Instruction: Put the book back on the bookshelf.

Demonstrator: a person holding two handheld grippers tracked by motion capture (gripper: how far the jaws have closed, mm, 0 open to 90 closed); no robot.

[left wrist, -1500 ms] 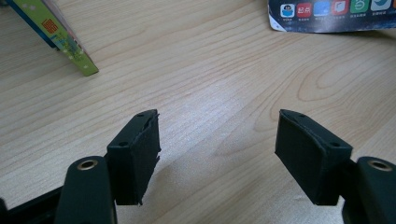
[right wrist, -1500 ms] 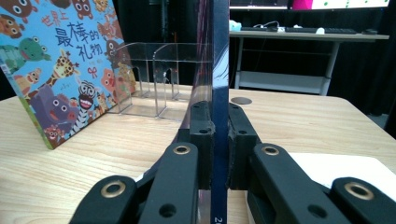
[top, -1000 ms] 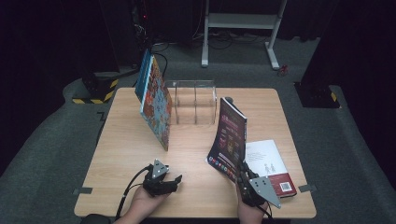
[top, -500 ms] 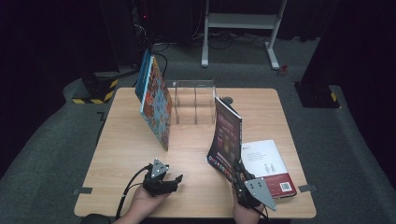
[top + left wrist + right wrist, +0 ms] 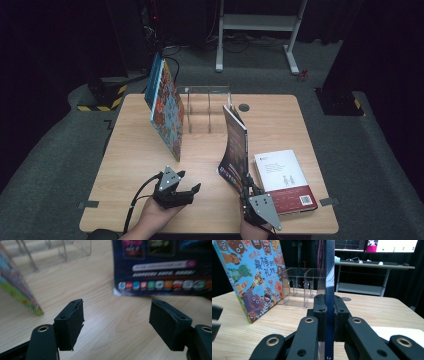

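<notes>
My right gripper (image 5: 247, 184) (image 5: 329, 307) is shut on the lower edge of a dark book (image 5: 235, 147) (image 5: 329, 270), which stands upright on the table (image 5: 280, 125) near its front. My left gripper (image 5: 189, 181) (image 5: 116, 322) hovers open to the left of that book; its jaws have just been opening a little wider, with nothing between them. The dark book's cover (image 5: 160, 267) faces it. A colourful animal picture book (image 5: 165, 107) (image 5: 254, 277) leans against a clear acrylic rack (image 5: 207, 107) (image 5: 299, 285) at the back.
A white and red book (image 5: 285, 180) lies flat at the front right, just beside my right gripper. A round cable hole (image 5: 243, 107) sits behind the rack. A white desk frame (image 5: 260, 30) stands on the floor beyond the table.
My right gripper has shifted left with the dark book, which now stands more upright and edge-on. My left gripper has risen slightly above the table.
</notes>
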